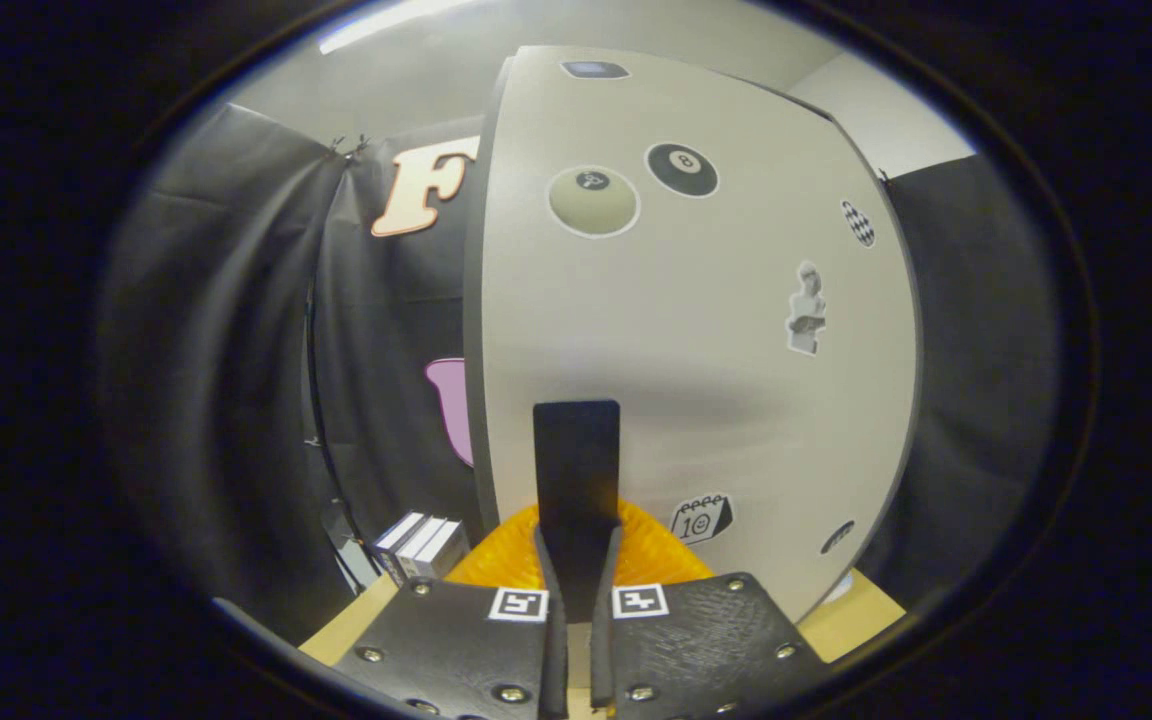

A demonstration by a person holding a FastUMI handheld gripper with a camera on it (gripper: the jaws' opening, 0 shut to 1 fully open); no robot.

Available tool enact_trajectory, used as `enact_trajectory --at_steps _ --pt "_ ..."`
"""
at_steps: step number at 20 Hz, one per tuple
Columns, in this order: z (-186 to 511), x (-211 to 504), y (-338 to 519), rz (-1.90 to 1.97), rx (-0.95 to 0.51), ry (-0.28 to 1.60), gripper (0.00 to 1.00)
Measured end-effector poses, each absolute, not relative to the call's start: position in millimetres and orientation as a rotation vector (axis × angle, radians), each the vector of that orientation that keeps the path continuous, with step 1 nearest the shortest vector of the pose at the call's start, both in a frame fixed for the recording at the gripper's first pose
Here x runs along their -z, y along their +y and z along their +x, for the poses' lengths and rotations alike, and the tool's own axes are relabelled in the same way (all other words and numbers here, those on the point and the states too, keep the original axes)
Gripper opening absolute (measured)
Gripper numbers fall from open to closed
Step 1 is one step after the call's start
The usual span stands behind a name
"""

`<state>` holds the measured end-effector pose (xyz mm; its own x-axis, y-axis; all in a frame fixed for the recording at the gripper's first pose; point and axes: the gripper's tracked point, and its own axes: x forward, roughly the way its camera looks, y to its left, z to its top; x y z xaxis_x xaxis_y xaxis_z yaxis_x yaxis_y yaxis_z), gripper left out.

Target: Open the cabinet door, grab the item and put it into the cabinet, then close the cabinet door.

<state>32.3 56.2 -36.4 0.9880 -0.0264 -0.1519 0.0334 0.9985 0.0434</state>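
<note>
Small stack of boxes point(421, 545) stands on the tabletop point(346, 622), left of the gripper point(577, 590). Jaws are drawn nearly together, grasping the black handle point(577, 480) of the cabinet door point(696, 380). Orange ribbed item point(651, 550) sits just beyond the jaws, at the foot of the door. The door carries stickers, billiard balls point(593, 200) among them.

Orange item point(651, 552) mostly hidden behind black handle point(576, 480) and fingers point(577, 610); kind unclear. Handle's lower end lost between fingers, grip contact unclear. Cabinet door point(686, 350) hides interior. Books point(423, 545) by left wall, titles too small.
</note>
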Motion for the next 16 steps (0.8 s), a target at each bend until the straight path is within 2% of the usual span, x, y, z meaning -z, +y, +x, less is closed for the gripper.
enact_trajectory --at_steps 5,16 --pt "-6.6 32.0 43.6 0.069 0.018 0.195 0.09" --pt "-64.4 23.6 0.4 0.105 0.193 0.227 0.09"
